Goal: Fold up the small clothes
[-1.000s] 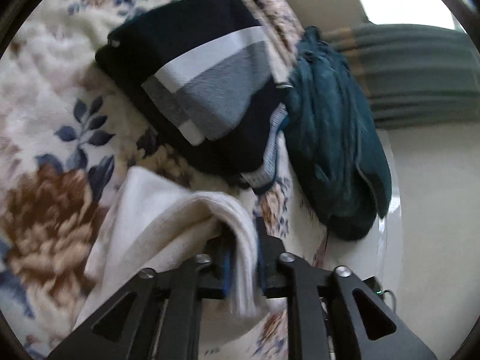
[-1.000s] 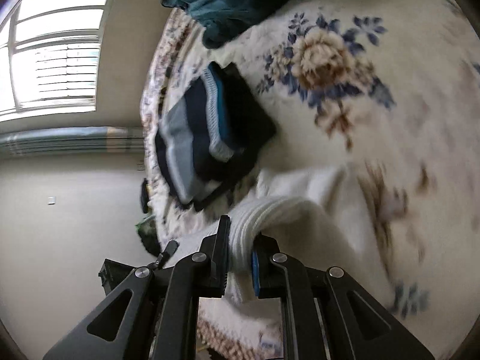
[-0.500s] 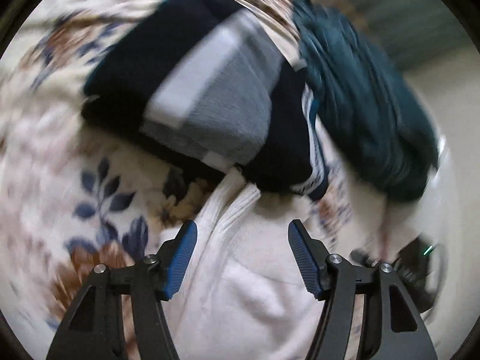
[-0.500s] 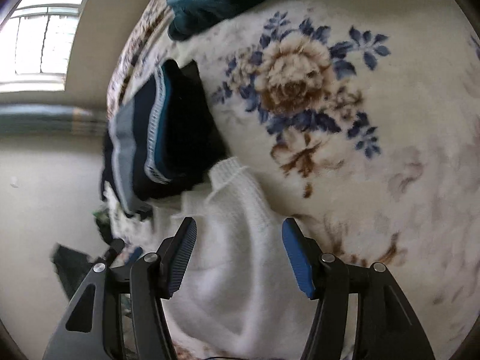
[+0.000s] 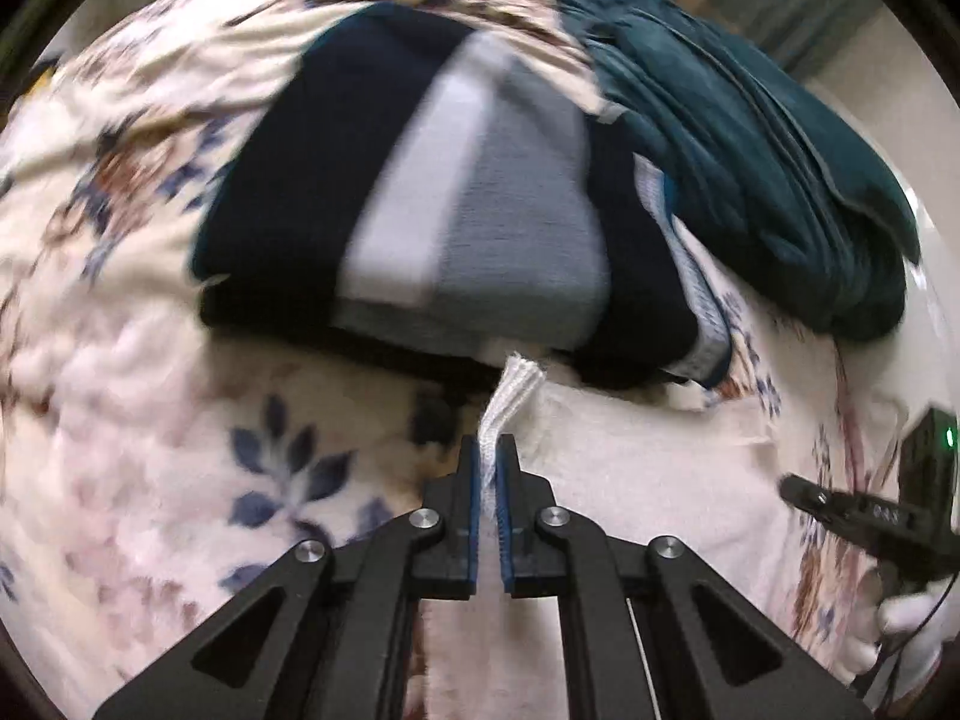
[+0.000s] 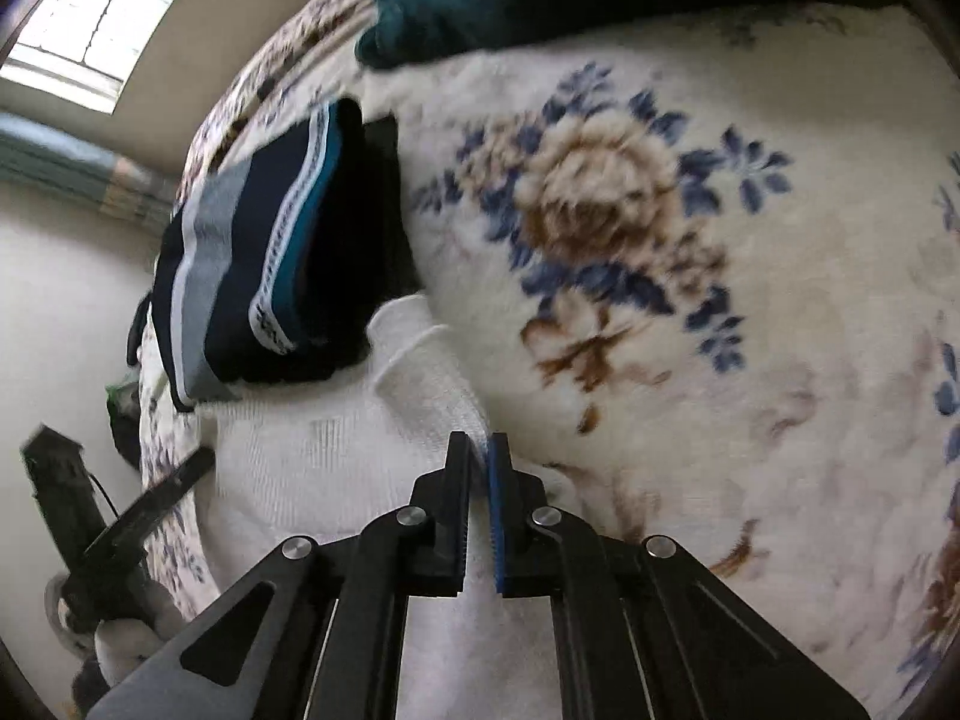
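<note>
A white knit garment [image 5: 648, 468] lies flat on the floral blanket [image 5: 120, 396]. My left gripper [image 5: 489, 450] is shut on its ribbed edge [image 5: 510, 396], low on the blanket. In the right wrist view the same white garment [image 6: 336, 468] lies below a folded pile, and my right gripper [image 6: 478, 450] is shut on its ribbed hem [image 6: 432, 396]. Each gripper shows at the edge of the other's view: the right gripper in the left wrist view [image 5: 864, 510], the left gripper in the right wrist view [image 6: 138, 516].
A folded navy garment with grey and white stripes [image 5: 456, 210] sits just beyond the white one; it also shows in the right wrist view [image 6: 264, 264]. A crumpled teal garment [image 5: 768, 180] lies to its right. A window [image 6: 96, 18] and the bed's edge are at left.
Both grippers held a raised fold, then opened and dropped it flat. They have now shut again on the ribbed edge, closer to the folded navy pile.
</note>
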A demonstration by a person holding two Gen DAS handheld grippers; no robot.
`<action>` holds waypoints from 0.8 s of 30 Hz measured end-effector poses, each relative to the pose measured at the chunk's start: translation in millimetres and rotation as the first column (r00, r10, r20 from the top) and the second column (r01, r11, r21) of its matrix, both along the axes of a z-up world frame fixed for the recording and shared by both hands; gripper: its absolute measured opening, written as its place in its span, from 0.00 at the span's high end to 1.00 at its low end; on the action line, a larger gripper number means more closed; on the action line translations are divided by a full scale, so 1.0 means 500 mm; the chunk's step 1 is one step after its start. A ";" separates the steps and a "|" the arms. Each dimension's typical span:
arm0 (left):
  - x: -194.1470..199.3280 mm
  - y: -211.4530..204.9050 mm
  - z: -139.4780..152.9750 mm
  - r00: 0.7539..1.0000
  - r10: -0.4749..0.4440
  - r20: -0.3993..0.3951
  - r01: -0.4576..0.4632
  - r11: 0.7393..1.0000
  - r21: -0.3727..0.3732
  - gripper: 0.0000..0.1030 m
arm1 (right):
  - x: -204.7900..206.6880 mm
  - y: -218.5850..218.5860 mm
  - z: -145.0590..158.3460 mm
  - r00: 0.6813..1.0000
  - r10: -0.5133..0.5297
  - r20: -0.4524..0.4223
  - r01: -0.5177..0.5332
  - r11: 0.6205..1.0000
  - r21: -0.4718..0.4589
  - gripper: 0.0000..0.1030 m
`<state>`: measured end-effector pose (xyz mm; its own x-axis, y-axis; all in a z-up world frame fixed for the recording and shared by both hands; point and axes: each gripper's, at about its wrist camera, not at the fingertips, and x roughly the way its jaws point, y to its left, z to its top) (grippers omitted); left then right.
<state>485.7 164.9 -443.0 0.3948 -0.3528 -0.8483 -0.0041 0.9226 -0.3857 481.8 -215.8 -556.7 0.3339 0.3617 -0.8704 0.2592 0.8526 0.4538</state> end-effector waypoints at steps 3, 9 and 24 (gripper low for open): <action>0.018 0.015 -0.044 0.998 0.022 -0.064 -0.024 0.999 -0.024 0.97 | 0.006 -0.007 0.001 0.999 -0.035 -0.001 0.035 0.998 -0.044 0.97; 0.045 0.039 -0.095 0.980 0.030 -0.199 -0.057 0.989 -0.134 0.92 | 0.043 -0.009 -0.058 0.992 -0.042 -0.117 0.040 0.999 -0.015 0.94; -0.074 0.023 -0.055 0.993 0.029 -0.118 -0.049 0.984 -0.171 0.92 | -0.031 -0.008 -0.087 0.985 0.010 -0.174 0.027 0.977 0.210 0.91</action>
<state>448.9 176.2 -470.6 0.3147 -0.4842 -0.8164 -0.0926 0.8403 -0.5341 466.6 -219.6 -600.5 0.1889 0.5409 -0.8196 0.3560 0.7401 0.5705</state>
